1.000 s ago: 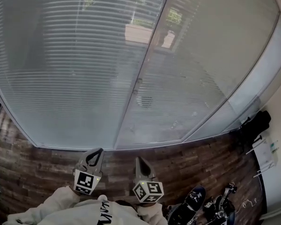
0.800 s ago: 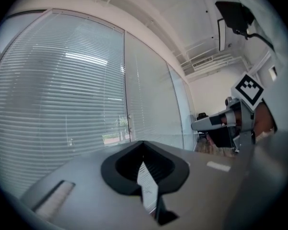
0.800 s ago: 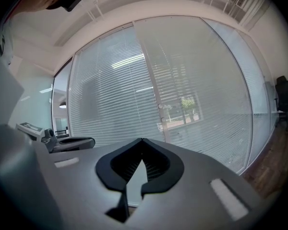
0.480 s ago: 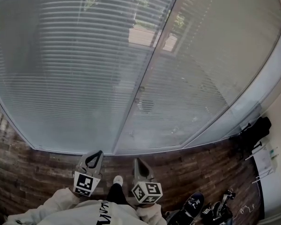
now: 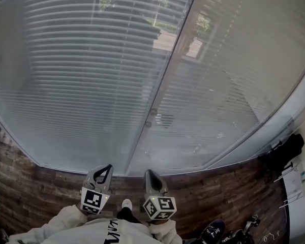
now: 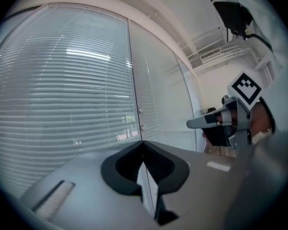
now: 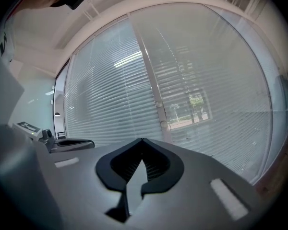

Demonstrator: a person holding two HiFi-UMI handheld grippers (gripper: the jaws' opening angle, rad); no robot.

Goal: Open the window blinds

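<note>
Window blinds (image 5: 81,85) hang lowered across the glass, ahead of both pairs of jaws and untouched. Left gripper (image 5: 108,166) points toward them, jaws together and empty; right gripper (image 5: 149,173), just beside it, does likewise above a wooden floor (image 5: 35,187).

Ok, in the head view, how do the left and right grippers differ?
The left gripper shows a dark teardrop hollow behind its tips; the right gripper looks like a plain grey wedge. The left gripper sits left of the window's centre post, the right gripper to its right. Both are shut, hold nothing, and point toward the blinds without touching them.
</note>
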